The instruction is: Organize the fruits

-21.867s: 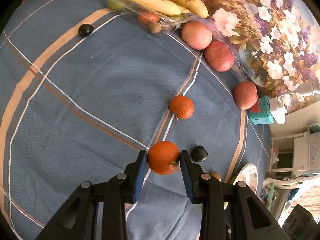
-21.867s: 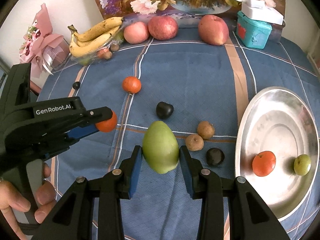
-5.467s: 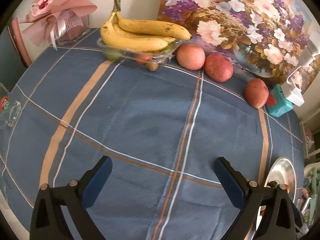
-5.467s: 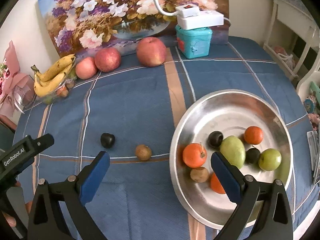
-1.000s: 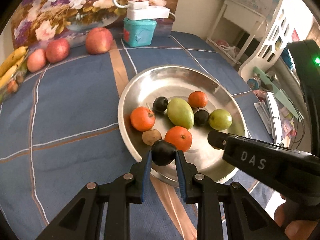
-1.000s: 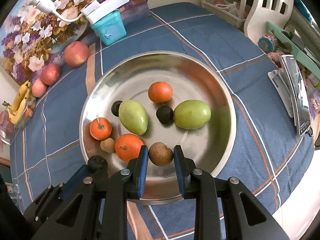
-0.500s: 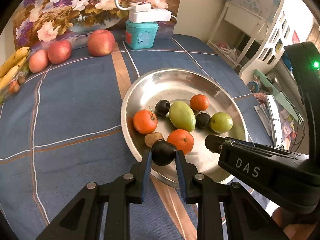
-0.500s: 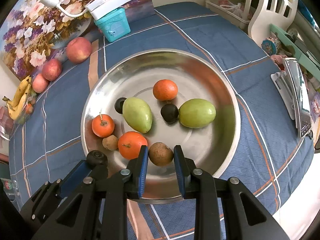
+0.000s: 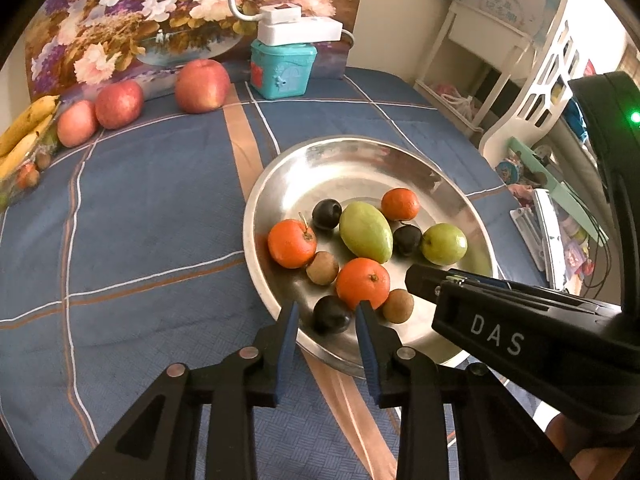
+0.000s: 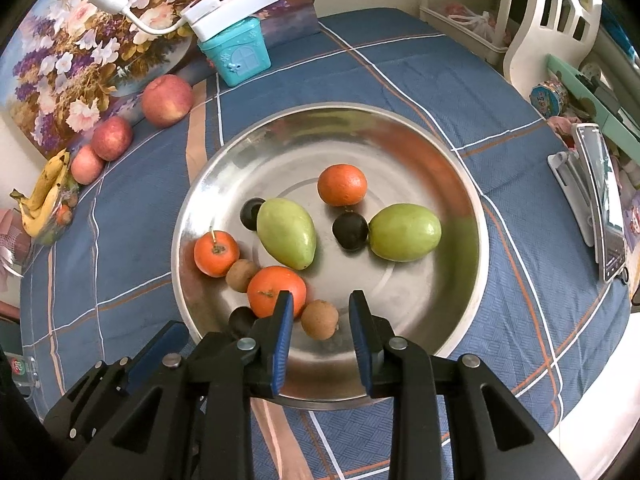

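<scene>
Low in the left wrist frame, you are holding the left gripper (image 9: 325, 316) with its jaws parted around the dark plum (image 9: 331, 319), gaps showing on both sides, so it is lying free on the steel plate (image 9: 280, 168). Likewise the right gripper (image 10: 320, 316) is standing open around the brown kiwi (image 10: 319, 324). Lifting both straight up, without nudging the orange (image 9: 362, 282) touching them, looks wisest.
</scene>
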Demonstrator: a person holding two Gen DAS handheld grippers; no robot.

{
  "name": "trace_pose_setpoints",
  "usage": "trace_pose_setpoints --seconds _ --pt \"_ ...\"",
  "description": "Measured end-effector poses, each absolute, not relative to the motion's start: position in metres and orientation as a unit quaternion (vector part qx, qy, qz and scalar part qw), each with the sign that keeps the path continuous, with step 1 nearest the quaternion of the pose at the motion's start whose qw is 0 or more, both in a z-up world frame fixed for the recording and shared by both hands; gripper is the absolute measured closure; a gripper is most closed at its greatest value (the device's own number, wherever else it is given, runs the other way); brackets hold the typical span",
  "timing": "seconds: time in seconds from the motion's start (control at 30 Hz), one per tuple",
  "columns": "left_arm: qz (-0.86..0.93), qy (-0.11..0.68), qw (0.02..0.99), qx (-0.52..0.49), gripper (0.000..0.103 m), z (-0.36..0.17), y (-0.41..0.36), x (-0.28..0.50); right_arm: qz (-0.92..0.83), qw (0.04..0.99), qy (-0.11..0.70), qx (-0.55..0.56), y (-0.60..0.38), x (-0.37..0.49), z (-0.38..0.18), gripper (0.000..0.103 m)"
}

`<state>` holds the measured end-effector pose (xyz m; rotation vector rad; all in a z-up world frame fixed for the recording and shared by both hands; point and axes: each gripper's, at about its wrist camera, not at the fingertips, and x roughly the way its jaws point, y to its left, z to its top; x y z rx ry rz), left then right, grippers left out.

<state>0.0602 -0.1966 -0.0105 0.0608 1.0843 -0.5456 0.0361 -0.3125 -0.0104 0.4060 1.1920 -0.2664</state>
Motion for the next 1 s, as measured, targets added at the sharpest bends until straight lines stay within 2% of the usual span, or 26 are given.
trace_pose_setpoints --seconds 0.23,0.5,0.57,0.7,0.77,0.8,0.83,0.87,0.9,1.0 --pt "-0.224 0.521 0.823 0.013 0.066 -0.012 -0.186 0.068 -0.125 0.8 0.555 0.191 -0.313 0.035 -0.01 0.073" --pt "-0.07 0.556 0.825 -0.074 0.054 -0.016 -0.113 0.098 -0.115 0.8 0.56 0.181 -0.307 0.039 -0.012 0.074" --pt "-0.03 0.559 0.824 -0.084 0.047 -0.015 -0.095 0.102 -0.105 0.803 0.56 0.175 -0.302 0.041 -0.011 0.074" --pt "0.01 0.57 0.814 -0.117 0.039 -0.017 -0.068 0.105 -0.08 0.812 0.555 0.16 -0.285 0.044 -0.006 0.074" --pt "0.031 0.574 0.81 -0.119 0.025 -0.019 -0.064 0.106 -0.067 0.818 0.552 0.145 -0.276 0.046 -0.003 0.073" --pt "0.042 0.577 0.808 -0.115 0.019 -0.02 -0.063 0.106 -0.063 0.82 0.551 0.139 -0.273 0.047 -0.003 0.064" --pt "0.046 0.579 0.806 -0.109 0.01 -0.021 -0.063 0.107 -0.061 0.822 0.55 0.133 -0.269 0.047 -0.002 0.042" --pt "0.048 0.58 0.806 -0.103 0.004 -0.021 -0.061 0.106 -0.06 0.825 0.548 0.126 -0.266 0.048 -0.001 0.031" --pt "0.051 0.58 0.808 -0.096 0.002 -0.022 -0.061 0.105 -0.059 0.827 0.547 0.118 -0.263 0.049 -0.001 0.02" --pt "0.056 0.579 0.81 -0.071 0.0 -0.024 -0.066 0.104 -0.058 0.829 0.548 0.097 -0.257 0.05 -0.002 0.019"
